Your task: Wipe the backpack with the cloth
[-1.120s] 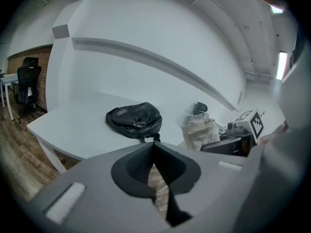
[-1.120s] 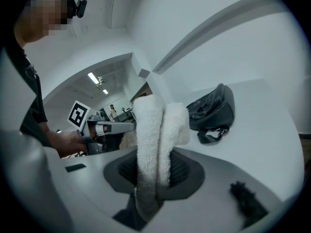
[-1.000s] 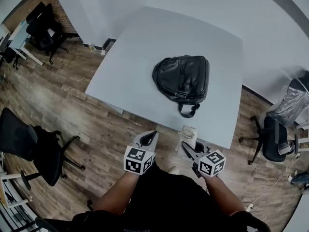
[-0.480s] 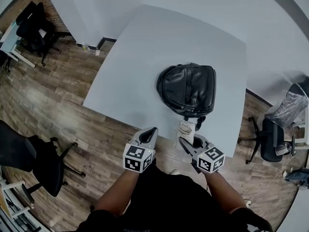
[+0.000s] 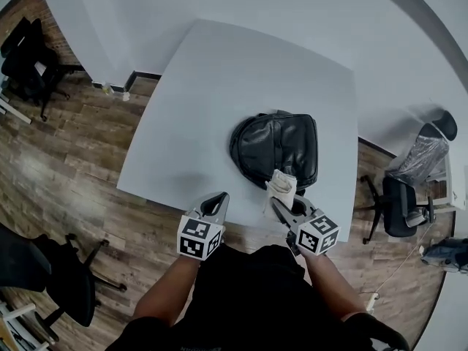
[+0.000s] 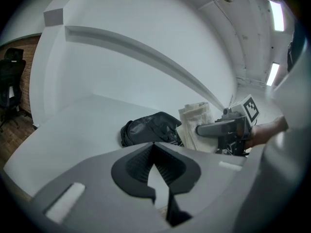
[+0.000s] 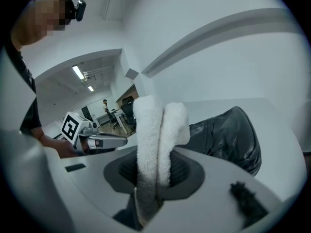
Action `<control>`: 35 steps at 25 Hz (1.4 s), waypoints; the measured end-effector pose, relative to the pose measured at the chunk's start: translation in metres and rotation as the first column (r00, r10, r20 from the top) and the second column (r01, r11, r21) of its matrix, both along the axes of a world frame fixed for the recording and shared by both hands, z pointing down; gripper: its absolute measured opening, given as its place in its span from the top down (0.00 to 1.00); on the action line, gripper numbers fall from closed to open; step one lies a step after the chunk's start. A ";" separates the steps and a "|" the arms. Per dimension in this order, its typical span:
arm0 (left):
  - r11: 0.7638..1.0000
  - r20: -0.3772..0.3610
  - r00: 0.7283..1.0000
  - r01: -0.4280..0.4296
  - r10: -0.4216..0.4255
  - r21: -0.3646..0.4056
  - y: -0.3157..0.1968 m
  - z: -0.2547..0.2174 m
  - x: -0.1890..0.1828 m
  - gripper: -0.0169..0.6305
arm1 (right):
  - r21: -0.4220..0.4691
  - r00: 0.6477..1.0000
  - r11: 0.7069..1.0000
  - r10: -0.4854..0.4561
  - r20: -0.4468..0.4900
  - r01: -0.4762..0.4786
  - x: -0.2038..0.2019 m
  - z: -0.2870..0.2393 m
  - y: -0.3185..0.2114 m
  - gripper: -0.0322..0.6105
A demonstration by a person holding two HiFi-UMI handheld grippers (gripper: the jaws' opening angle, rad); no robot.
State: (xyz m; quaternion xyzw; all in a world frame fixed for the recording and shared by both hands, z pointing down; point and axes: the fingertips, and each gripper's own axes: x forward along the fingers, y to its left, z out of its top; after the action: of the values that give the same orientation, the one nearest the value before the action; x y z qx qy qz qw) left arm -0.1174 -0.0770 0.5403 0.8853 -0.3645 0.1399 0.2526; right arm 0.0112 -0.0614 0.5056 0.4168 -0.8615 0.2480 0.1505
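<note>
**A:** Which way does the backpack (image 5: 278,146) lie from the cloth (image 5: 281,184)?

**B:** Just beyond it, on the far side. The right gripper (image 5: 278,203) is clamped on the folded cloth, which stands up out of its jaws at the bag's near edge. Whether cloth and leather touch cannot be told.

**A:** And the bag's long axis?

**B:** It runs roughly near to far, so a stroke away from the person would probably follow it. The right gripper is plainly the nearer one. The left gripper (image 5: 216,199) hangs to the left over the table's near edge, its jaws closed on nothing.

**A:** The surface?

**B:** A plain white table (image 5: 219,86), with the black bag lying flat toward its near right corner and nothing else on it. Around it are a wooden floor (image 5: 88,159), an office chair (image 5: 398,207) to the right and a white wall (image 5: 95,35) at the far left.
</note>
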 end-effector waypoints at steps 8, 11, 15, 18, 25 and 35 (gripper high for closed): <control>0.998 -0.002 0.998 -0.058 0.058 -0.002 -0.018 -0.003 0.009 0.96 | 0.001 1.000 1.000 0.025 0.015 -0.025 -0.001 -0.012 -0.029 0.81; 0.998 -0.001 0.998 -0.055 0.055 -0.003 -0.026 -0.002 0.014 0.96 | -0.006 0.999 1.000 0.031 0.036 -0.031 0.003 -0.014 -0.044 0.80; 1.000 0.000 1.000 -0.026 0.025 0.008 -0.037 -0.004 0.018 0.96 | -0.002 0.999 1.000 0.003 0.033 -0.003 0.007 -0.017 -0.063 0.81; 1.000 0.005 1.000 0.015 -0.015 0.009 -0.046 -0.003 0.018 0.96 | -0.003 0.999 0.999 -0.039 0.026 0.039 0.004 -0.015 -0.081 0.81; 0.998 0.024 0.998 0.062 -0.062 -0.011 -0.053 0.004 0.021 0.96 | -0.012 0.992 0.992 -0.129 0.009 0.129 -0.014 0.006 -0.136 0.81; 0.995 0.096 0.994 0.054 -0.045 -0.087 -0.035 0.034 0.021 0.96 | -0.084 0.996 0.992 -0.093 -0.015 0.091 -0.032 0.049 -0.218 0.81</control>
State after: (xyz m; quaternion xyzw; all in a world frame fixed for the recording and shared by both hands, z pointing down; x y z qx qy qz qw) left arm -0.0968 -0.1122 0.5746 0.8562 -0.3913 0.1913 0.2777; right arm -0.0212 -0.2792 0.5545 0.3722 -0.8673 0.2726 0.1870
